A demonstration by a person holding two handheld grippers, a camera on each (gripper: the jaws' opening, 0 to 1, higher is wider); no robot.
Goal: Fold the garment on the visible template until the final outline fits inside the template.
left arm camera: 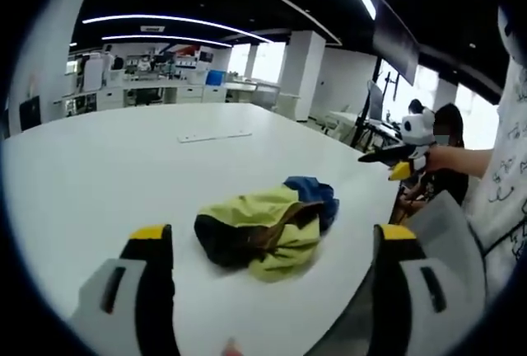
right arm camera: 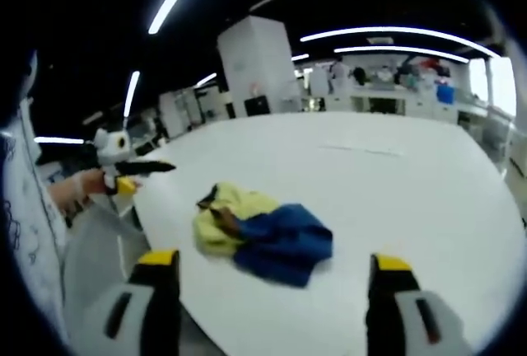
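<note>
On the white table (left arm camera: 99,166) the crumpled garment (left arm camera: 268,228) lies untouched; left gripper (left arm camera: 272,245) and right gripper (right arm camera: 276,269) hover spread apart.

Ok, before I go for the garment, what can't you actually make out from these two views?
- Template: no outline shows on the white table; the thin pale strip in the left gripper view is too small to identify.
- Crumpled yellow-and-blue garment: bunched, so its type, edges and underside are hidden by its own folds.
- Left tongs and right tongs: lower parts cut off by each view's bottom edge.
</note>
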